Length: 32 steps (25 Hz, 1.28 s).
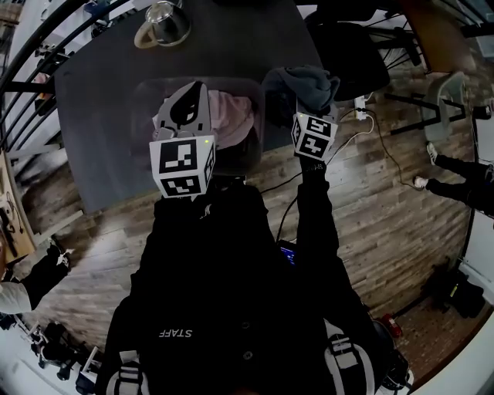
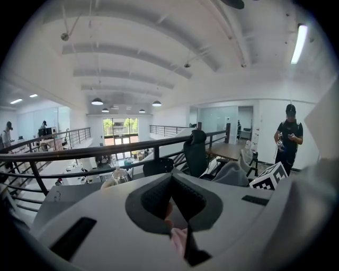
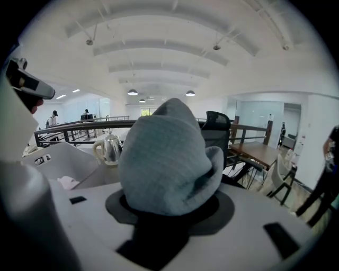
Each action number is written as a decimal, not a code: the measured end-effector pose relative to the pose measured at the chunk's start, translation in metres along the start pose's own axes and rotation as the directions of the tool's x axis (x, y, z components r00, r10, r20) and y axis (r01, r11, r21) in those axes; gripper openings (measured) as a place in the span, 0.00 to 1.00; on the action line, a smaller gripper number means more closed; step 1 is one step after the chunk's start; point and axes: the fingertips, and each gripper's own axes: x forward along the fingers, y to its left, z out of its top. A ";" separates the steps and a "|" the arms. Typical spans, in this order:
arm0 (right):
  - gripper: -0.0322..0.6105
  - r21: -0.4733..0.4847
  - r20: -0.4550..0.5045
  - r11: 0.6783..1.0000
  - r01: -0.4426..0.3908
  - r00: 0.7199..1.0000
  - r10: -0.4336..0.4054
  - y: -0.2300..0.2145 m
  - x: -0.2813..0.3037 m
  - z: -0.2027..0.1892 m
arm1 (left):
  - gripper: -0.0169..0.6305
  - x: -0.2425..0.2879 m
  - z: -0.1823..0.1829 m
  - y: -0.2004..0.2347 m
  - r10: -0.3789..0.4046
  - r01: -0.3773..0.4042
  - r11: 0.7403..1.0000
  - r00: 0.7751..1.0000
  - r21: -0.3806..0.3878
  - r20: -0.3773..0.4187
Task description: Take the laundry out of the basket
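A clear plastic basket (image 1: 139, 116) stands on the dark table (image 1: 93, 116) with a pink cloth (image 1: 235, 116) bunched inside it. My left gripper (image 1: 189, 100) hangs over the basket, jaws shut. In the left gripper view a sliver of pink (image 2: 177, 241) shows low between the fingers; I cannot tell whether it is pinched. My right gripper (image 1: 307, 108) is just right of the basket, by the table's right edge. It is shut on a grey cloth (image 1: 301, 83), which bulges out of the jaws and fills the right gripper view (image 3: 167, 159).
A steel kettle (image 1: 164, 23) stands at the table's far side. A black office chair (image 1: 351, 50) and cables (image 1: 370, 131) on the wood floor lie to the right. A railing (image 1: 31, 46) runs along the left. A person (image 2: 288, 137) stands off to the right.
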 end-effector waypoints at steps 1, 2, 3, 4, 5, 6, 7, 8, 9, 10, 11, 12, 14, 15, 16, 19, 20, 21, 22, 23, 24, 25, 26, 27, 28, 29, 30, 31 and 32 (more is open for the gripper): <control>0.39 0.002 -0.012 1.000 -0.001 1.000 0.001 0.000 0.004 -0.005 | 0.03 0.001 -0.002 0.001 0.003 -0.003 1.000 1.000 0.000 -0.004; 0.40 0.008 -0.024 1.000 -0.002 1.000 0.002 -0.001 0.009 -0.010 | 0.03 0.003 -0.003 0.001 0.005 -0.005 1.000 1.000 0.000 -0.009; 0.40 0.013 -0.035 1.000 -0.002 0.999 0.002 -0.001 0.013 -0.015 | 0.03 0.004 -0.004 0.001 0.006 -0.006 1.000 1.000 0.001 -0.013; 0.41 0.014 -0.049 1.000 -0.003 0.999 0.003 -0.001 0.018 -0.019 | 0.03 0.005 -0.006 0.002 0.006 -0.006 1.000 1.000 0.002 -0.016; 0.42 0.012 -0.062 1.000 -0.005 0.998 0.006 -0.001 0.022 -0.024 | 0.03 0.007 -0.007 0.002 0.005 -0.005 1.000 1.000 0.004 -0.021; 0.43 0.008 -0.075 1.000 -0.009 0.997 0.010 0.000 0.026 -0.028 | 0.03 0.007 -0.009 0.002 0.005 -0.005 1.000 1.000 0.005 -0.025; 0.45 0.004 -0.089 1.000 -0.015 0.996 0.015 0.000 0.030 -0.033 | 0.03 0.008 -0.011 0.003 0.006 -0.005 1.000 1.000 0.005 -0.030; 0.47 0.000 -0.103 1.000 -0.023 0.994 0.023 0.002 0.035 -0.037 | 0.03 0.009 -0.012 0.004 0.006 -0.006 1.000 0.999 0.006 -0.035; 0.49 -0.003 -0.121 0.999 -0.034 0.992 0.033 0.004 0.040 -0.042 | 0.03 0.010 -0.014 0.005 0.008 -0.008 1.000 0.999 0.006 -0.039; 0.53 -0.006 -0.143 0.999 -0.046 0.989 0.045 0.007 0.044 -0.046 | 0.03 0.010 -0.015 0.006 0.010 -0.009 1.000 0.999 0.006 -0.041; 0.56 -0.010 -0.163 0.998 -0.058 0.985 0.055 0.010 0.047 -0.050 | 0.03 0.010 -0.015 0.008 0.011 -0.011 1.000 0.999 0.006 -0.043; 0.57 -0.015 -0.178 0.998 -0.067 0.982 0.063 0.012 0.049 -0.053 | 0.03 0.011 -0.015 0.009 0.013 -0.012 1.000 0.999 0.006 -0.044; 0.58 -0.016 -0.181 0.997 -0.074 0.981 0.070 0.014 0.045 -0.053 | 0.03 0.011 -0.015 0.010 0.013 -0.013 1.000 0.999 0.005 -0.043; 0.58 -0.012 -0.175 0.997 -0.074 0.982 0.071 0.013 0.042 -0.052 | 0.03 0.011 -0.015 0.010 0.012 -0.012 1.000 0.999 0.004 -0.043; 0.58 -0.008 -0.168 0.997 -0.075 0.983 0.073 0.013 0.039 -0.050 | 0.03 0.011 -0.015 0.011 0.012 -0.012 1.000 0.999 0.003 -0.041; 0.58 -0.012 -0.161 0.997 -0.073 0.985 0.070 0.012 0.030 -0.049 | 0.03 0.010 -0.015 0.012 0.009 -0.009 1.000 0.999 -0.001 -0.036; 0.58 -0.013 -0.157 0.998 -0.068 0.985 0.065 0.011 0.027 -0.048 | 0.03 0.008 -0.014 0.012 0.007 -0.007 1.000 0.999 -0.002 -0.034; 0.58 -0.012 -0.151 0.998 -0.062 0.987 0.060 0.010 0.023 -0.046 | 0.03 0.007 -0.014 0.011 0.004 -0.004 1.000 1.000 -0.003 -0.031; 0.58 -0.012 -0.142 0.998 -0.056 0.988 0.054 0.009 0.019 -0.043 | 0.03 0.006 -0.013 0.011 0.001 -0.001 1.000 1.000 -0.005 -0.028; 0.58 -0.014 -0.129 0.999 -0.052 0.990 0.050 0.009 0.015 -0.038 | 0.03 0.005 -0.013 0.010 -0.001 0.001 1.000 1.000 -0.006 -0.024; 0.58 -0.020 -0.112 0.999 -0.050 0.993 0.048 0.010 0.010 -0.032 | 0.03 0.003 -0.013 0.010 -0.003 0.003 1.000 1.000 -0.007 -0.021; 0.58 -0.027 -0.091 0.998 -0.051 0.995 0.048 0.013 0.004 -0.025 | 0.03 0.001 -0.012 0.010 -0.005 0.005 1.000 1.000 -0.008 -0.018; 0.58 -0.034 -0.068 0.998 -0.052 0.996 0.050 0.017 -0.002 -0.016 | 0.03 -0.001 -0.012 0.010 -0.006 0.006 1.000 1.000 -0.009 -0.014; 0.58 -0.042 -0.042 0.998 -0.055 0.998 0.053 0.021 -0.009 -0.006 | 0.03 -0.004 -0.012 0.011 -0.008 0.008 1.000 1.000 -0.009 -0.010; 0.56 -0.050 -0.014 0.997 -0.057 0.998 0.056 0.026 -0.016 0.004 | 0.03 -0.008 -0.010 0.011 -0.009 0.008 1.000 1.000 -0.010 -0.006; 0.53 -0.058 0.015 0.997 -0.058 0.998 0.059 0.031 -0.025 0.015 | 0.03 -0.011 -0.008 0.011 -0.009 0.009 1.000 1.000 -0.011 0.000; 0.49 -0.065 0.048 0.996 -0.057 0.997 0.061 0.035 -0.034 0.027 | 0.03 -0.015 -0.006 0.011 -0.010 0.010 1.000 1.000 -0.012 0.007; 0.46 -0.069 0.084 0.996 -0.058 0.994 0.064 0.041 -0.044 0.040 | 0.03 -0.019 -0.004 0.011 -0.011 0.012 1.000 1.000 -0.014 0.014; 0.44 -0.071 0.120 0.996 -0.062 0.990 0.070 0.047 -0.054 0.053 | 0.03 -0.023 -0.001 0.012 -0.012 0.013 1.000 1.000 -0.016 0.021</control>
